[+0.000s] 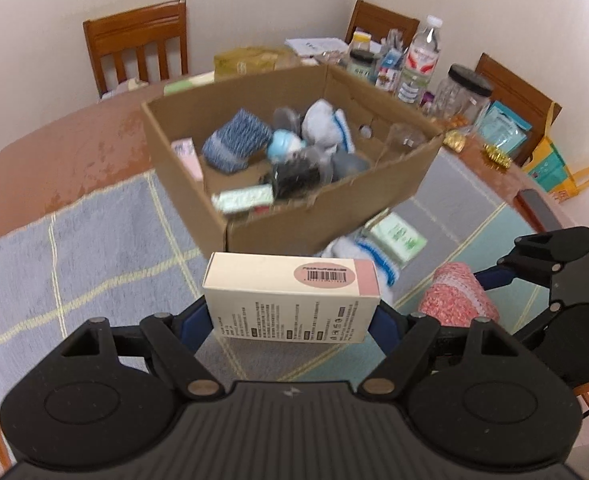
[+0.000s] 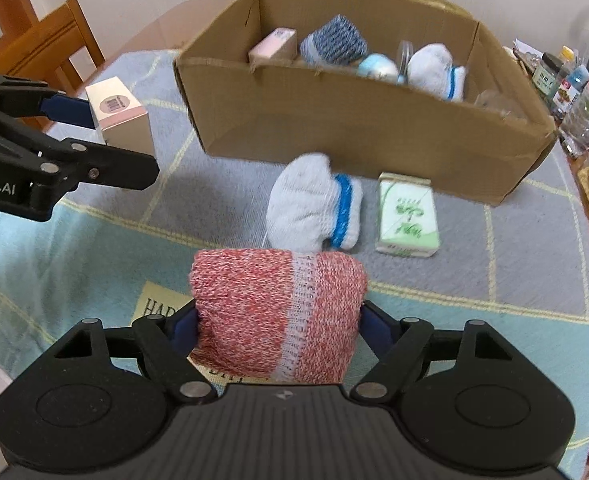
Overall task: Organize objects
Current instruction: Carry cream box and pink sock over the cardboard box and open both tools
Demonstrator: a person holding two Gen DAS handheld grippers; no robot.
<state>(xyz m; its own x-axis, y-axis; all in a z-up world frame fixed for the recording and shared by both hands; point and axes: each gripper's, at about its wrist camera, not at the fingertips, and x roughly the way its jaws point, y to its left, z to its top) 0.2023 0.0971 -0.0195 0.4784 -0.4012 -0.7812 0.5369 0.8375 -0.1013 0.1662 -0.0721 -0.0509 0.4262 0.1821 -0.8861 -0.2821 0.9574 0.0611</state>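
Observation:
My left gripper [image 1: 292, 320] is shut on a white and pink carton [image 1: 290, 300], lifted above the checked cloth [image 1: 94, 260]; the same carton [image 2: 120, 118] shows at the left of the right wrist view. My right gripper [image 2: 278, 320] is shut on a rolled red knit sock [image 2: 276, 312], also seen as the red sock [image 1: 456, 296] in the left wrist view. Ahead stands an open cardboard box [image 1: 326, 216] holding a blue sock roll [image 1: 234, 140], a white sock roll and small items. A white sock roll with blue band [image 2: 314, 204] and a green tissue pack [image 2: 406, 216] lie before the box [image 2: 334, 128].
Bottles and jars [image 1: 418, 60] crowd the table's far right. Wooden chairs [image 1: 138, 44] stand around the brown table [image 1: 54, 152]. A yellow-green bag [image 1: 554, 168] hangs at the right edge. A card with printed letters [image 2: 162, 304] lies on the cloth below the red sock.

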